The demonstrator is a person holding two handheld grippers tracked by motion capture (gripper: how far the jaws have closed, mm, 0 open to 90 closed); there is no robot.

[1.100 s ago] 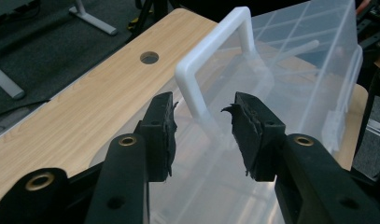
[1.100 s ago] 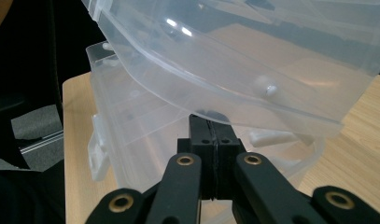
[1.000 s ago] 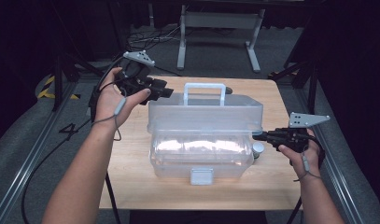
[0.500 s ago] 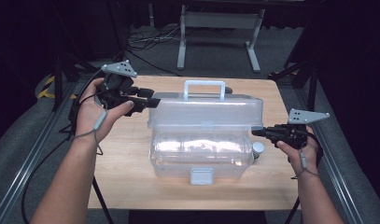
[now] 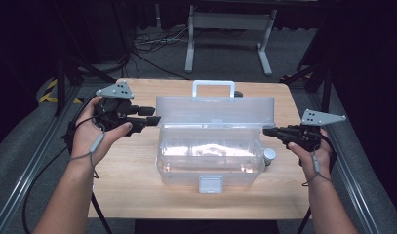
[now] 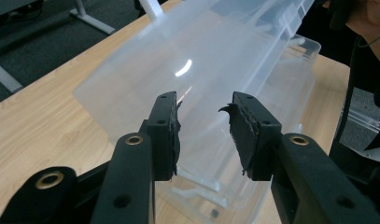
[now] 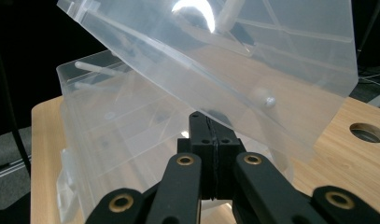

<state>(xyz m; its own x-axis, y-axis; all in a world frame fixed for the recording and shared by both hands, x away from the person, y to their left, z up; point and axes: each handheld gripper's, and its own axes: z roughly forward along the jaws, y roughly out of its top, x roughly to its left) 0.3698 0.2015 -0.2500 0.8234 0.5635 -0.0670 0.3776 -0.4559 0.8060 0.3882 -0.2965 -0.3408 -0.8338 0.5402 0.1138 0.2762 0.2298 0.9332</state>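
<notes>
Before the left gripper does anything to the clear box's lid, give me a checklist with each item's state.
1. Lid raised, tilted over the box: ok.
2. Left gripper jaws parted; they have just been closing, nothing pressed between them: ok.
3. Left gripper lined up with the lid's end, lid surface ahead of the pads: ok.
4. Right gripper shut, tip under the lid's other end: ok.
5. Whether the right gripper actually props the lid: cannot tell.
6. Box flat on the table, latch facing the person: ok.

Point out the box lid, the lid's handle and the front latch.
box lid [image 5: 215, 111], high view, middle of the raised panel
handle [image 5: 213, 84], high view, top bar
front latch [image 5: 210, 184], high view, its flap
</notes>
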